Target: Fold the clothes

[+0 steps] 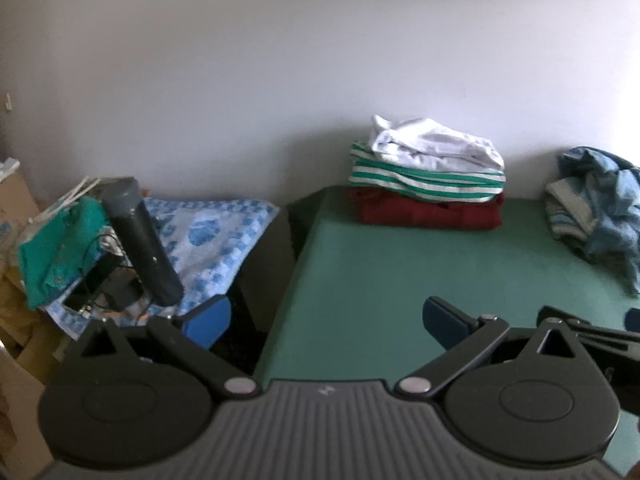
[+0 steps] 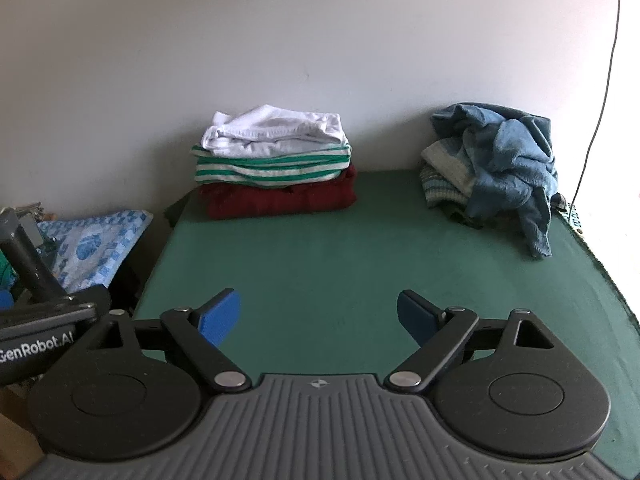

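I am holding my right gripper [image 2: 319,318] with jaws wide apart and empty, hovering low over the green table [image 2: 320,264]; my left gripper [image 1: 326,322] is gaping likewise at the table's left edge. Against the wall are sitting the folded stack [image 2: 276,164] and a crumpled blue heap [image 2: 500,164]. Only the left view is showing the cluttered side table [image 1: 208,236].

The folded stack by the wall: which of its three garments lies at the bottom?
The dark red garment lies at the bottom, on the green table. The green-and-white striped one is above it, the white one on top.
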`<state>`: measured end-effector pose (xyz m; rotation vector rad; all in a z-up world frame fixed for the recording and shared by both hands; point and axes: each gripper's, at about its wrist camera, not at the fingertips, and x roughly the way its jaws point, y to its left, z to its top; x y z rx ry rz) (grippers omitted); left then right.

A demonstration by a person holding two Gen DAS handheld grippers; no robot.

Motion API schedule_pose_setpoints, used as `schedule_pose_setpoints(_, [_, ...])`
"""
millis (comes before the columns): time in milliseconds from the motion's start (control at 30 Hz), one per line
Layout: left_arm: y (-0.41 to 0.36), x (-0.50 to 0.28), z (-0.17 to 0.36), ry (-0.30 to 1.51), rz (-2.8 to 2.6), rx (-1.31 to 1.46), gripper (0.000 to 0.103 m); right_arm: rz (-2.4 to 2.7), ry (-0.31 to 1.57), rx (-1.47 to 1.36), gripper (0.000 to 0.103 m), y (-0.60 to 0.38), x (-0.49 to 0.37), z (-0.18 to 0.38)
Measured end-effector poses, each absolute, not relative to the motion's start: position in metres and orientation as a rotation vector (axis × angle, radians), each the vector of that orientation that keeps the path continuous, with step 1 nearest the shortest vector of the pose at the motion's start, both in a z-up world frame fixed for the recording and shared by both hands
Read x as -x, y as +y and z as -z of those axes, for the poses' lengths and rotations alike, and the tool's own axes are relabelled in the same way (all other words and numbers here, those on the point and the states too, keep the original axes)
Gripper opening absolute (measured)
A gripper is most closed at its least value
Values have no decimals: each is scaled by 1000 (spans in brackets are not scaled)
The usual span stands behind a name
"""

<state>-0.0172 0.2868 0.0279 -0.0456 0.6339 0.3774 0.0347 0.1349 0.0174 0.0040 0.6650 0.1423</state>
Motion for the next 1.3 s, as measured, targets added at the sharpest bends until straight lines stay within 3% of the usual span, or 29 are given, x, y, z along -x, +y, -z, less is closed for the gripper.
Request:
schedule_pose_setpoints(233, [292, 14, -22, 643, -390, 58, 103, -70, 730, 66, 87, 150, -35, -16])
schedule_pose_setpoints(467, [291, 20, -21, 662, -309, 97, 103, -390, 846, -133, 83, 136, -30, -4])
schedule_pose_setpoints(567, [289, 24, -27, 648, -294, 73, 103, -343, 840, -88, 82, 141, -24, -8])
schedule_pose_setpoints(700, [290, 20, -51, 586, -337, 20, 103, -154, 850, 52, 82, 146, -34, -20])
schedule_pose_setpoints(933, [281, 8, -129, 427, -363, -33, 103, -78, 752, -16, 75, 133, -55, -67])
schedule_pose_setpoints(1100, [266, 12, -107, 473, -318, 15, 103, -63, 670, 8, 81, 130, -49, -83])
schedule_pose_setpoints(1300, [259, 11, -71, 542, -298, -17, 103, -91, 737, -1, 79, 120, -52, -69])
